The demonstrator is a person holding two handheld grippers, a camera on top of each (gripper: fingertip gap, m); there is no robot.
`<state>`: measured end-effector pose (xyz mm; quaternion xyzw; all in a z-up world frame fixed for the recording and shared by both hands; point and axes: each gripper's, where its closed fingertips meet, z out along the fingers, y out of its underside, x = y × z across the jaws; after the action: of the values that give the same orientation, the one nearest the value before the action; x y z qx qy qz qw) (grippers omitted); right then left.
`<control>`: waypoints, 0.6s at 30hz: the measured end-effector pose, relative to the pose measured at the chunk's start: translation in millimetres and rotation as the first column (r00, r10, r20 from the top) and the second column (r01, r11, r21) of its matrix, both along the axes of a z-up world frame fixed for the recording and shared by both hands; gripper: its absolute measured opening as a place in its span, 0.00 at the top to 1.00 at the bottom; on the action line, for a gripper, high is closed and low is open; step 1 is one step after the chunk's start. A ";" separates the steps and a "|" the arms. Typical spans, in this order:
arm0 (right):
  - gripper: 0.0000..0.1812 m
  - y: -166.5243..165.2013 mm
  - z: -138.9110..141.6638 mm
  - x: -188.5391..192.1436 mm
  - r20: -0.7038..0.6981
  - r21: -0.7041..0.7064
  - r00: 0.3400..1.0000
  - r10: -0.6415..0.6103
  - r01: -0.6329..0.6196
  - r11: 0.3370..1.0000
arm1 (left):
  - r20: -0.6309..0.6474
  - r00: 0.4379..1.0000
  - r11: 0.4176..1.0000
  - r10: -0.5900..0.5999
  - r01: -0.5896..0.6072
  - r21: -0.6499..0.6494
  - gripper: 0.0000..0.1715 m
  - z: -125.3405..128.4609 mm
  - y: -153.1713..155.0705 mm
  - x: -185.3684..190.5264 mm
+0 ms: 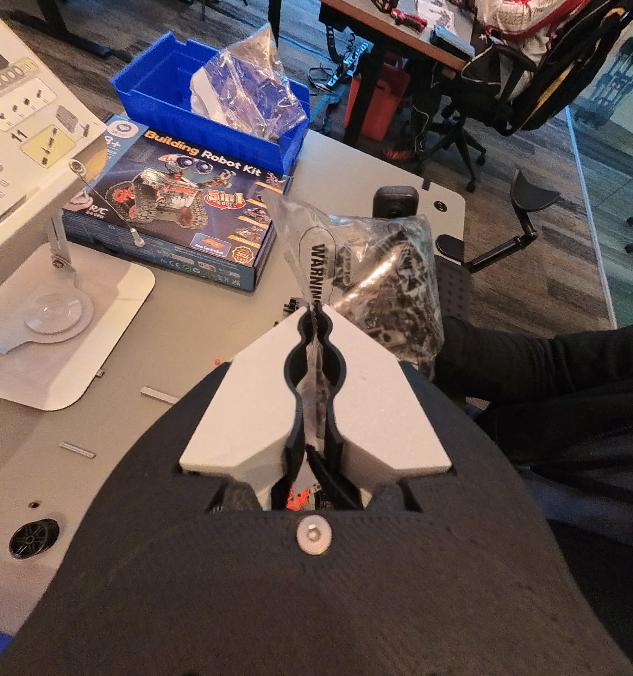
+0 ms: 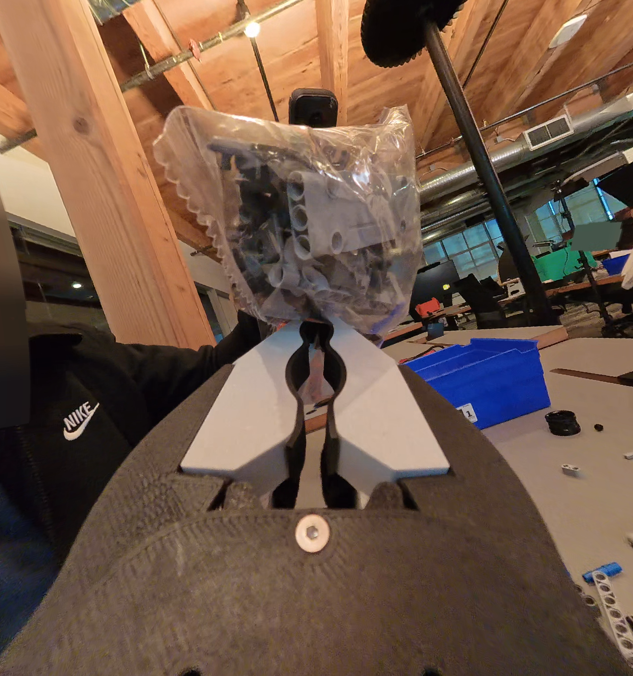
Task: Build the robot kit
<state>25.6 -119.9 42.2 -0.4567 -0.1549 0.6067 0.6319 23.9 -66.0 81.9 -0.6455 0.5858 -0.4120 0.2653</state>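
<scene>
A clear plastic bag (image 1: 388, 270) full of grey and black building parts hangs above the table. My left gripper (image 1: 315, 311) is shut on the bag's film, which runs down between its pads. In the right wrist view the same bag (image 2: 307, 226) stands straight ahead. My right gripper (image 2: 315, 323) is shut on the bag's lower edge, with film pinched between the fingertips. A person's black sleeve (image 2: 205, 351) reaches behind the bag.
A kit box (image 1: 176, 205) and a blue bin (image 1: 212, 98) holding an empty bag lie on the grey table (image 1: 198, 318). A stand with an instruction sheet (image 1: 26, 120) is at left. Another blue bin (image 2: 490, 380), a black wheel (image 2: 562, 422) and small loose parts lie at right. There is about 7 centimetres between the tips of the two grippers.
</scene>
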 end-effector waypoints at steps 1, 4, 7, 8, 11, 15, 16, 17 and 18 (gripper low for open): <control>1.00 0.5 -0.3 1.4 -0.007 -0.006 1.000 0.004 -0.004 1.000 | 0.004 1.000 1.000 -0.004 0.005 -0.007 1.00 0.2 1.0 1.0; 1.00 0.2 -0.6 2.6 -0.020 -0.017 1.000 0.023 -0.023 1.000 | 0.012 1.000 1.000 -0.015 0.015 -0.024 1.00 -0.4 1.5 2.5; 1.00 -0.2 -0.8 5.4 -0.026 -0.021 0.999 0.032 -0.033 0.999 | 0.026 1.000 1.000 -0.018 0.018 -0.022 1.00 1.3 1.2 2.9; 1.00 -0.4 -0.9 6.3 -0.028 -0.022 0.999 0.036 -0.037 0.999 | 0.031 0.999 1.000 -0.018 0.018 -0.016 1.00 2.7 0.8 2.7; 1.00 0.1 -0.6 8.2 -0.052 -0.034 0.997 0.054 -0.055 0.998 | 0.060 0.998 1.000 -0.015 0.015 0.000 1.00 10.6 -0.4 1.4; 1.00 -1.0 0.6 6.7 -0.072 -0.036 0.995 0.075 -0.077 0.996 | 0.090 0.996 1.000 -0.003 0.002 0.017 1.00 17.4 -1.8 0.4; 1.00 -1.6 0.9 5.8 -0.071 -0.036 0.994 0.079 -0.082 0.996 | 0.095 0.995 1.000 -0.001 0.000 0.017 1.00 18.5 -1.9 0.0; 0.99 -2.0 1.3 5.4 -0.075 -0.037 0.994 0.086 -0.089 0.995 | 0.101 0.995 1.000 0.004 -0.005 0.018 1.00 19.3 -1.1 -0.5; 0.98 -2.3 1.9 5.7 -0.083 -0.039 0.992 0.090 -0.093 0.995 | 0.108 0.994 1.000 0.010 -0.011 0.013 1.00 20.0 0.5 -1.1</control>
<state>31.4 -122.3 44.1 -0.4374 -0.1369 0.6563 0.5993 22.8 -65.5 101.9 -0.6236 0.5701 -0.4408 0.3030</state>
